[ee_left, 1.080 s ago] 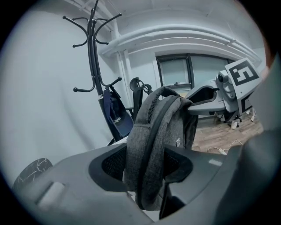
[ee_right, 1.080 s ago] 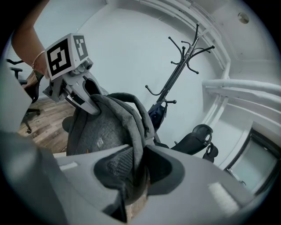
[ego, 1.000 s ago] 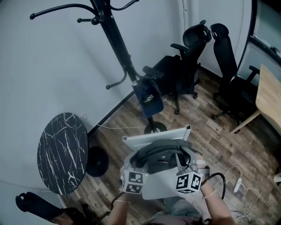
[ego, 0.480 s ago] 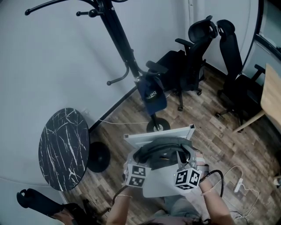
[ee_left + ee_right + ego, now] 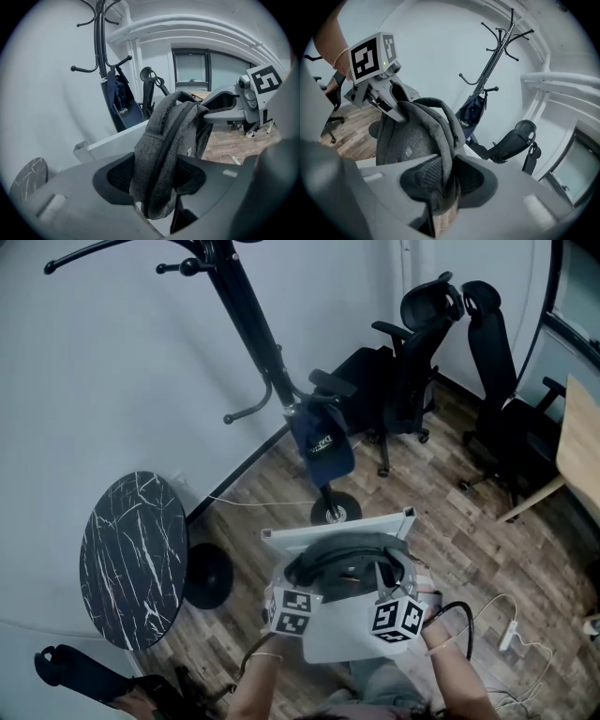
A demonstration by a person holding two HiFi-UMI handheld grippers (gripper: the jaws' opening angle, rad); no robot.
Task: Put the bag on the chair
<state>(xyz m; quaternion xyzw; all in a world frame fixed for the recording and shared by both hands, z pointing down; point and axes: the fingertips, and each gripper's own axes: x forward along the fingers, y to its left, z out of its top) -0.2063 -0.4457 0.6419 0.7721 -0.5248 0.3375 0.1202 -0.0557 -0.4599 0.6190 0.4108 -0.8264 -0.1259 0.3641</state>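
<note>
the seat of the white chair (image 5: 337,530) is mostly hidden under the grey bag (image 5: 349,568), so we cannot tell whether the bag's bottom touches it. the bag's long axis is roughly upright, top upward, and its width runs left to right above the seat. the left gripper (image 5: 155,180) jaws pinch a thick fold of strap. the right gripper (image 5: 442,180) jaws close narrowly on another strap. a coat rack (image 5: 251,329) stands just beyond the chair's far rail, and open floor (image 5: 450,521) lies to the right.
</note>
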